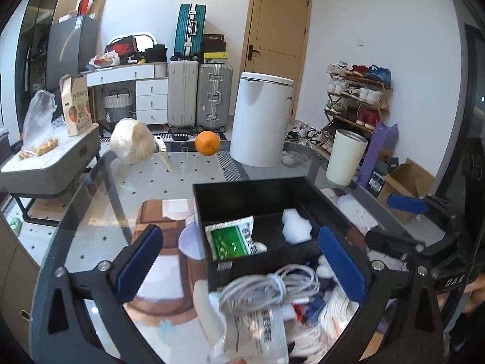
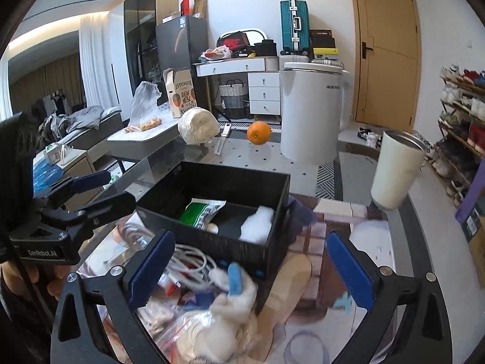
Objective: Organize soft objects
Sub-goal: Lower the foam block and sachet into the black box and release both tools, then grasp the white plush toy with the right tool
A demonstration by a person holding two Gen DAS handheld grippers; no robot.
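A packet (image 1: 232, 239) and a foam piece (image 1: 296, 227) are held in the box (image 1: 242, 194) on the worktop (image 1: 145, 179). A cable (image 1: 266, 285) is piled before the box; an orange (image 1: 207, 143) is set behind it.

Black box (image 2: 212, 242), green-and-white packet (image 2: 201, 210), orange fruit (image 2: 258, 133), blue-padded jaws.

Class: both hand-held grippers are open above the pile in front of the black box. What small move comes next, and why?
Probably lower the right hand-held gripper onto the white plush toy and close: its jaws are open and empty, and the black box behind has room.
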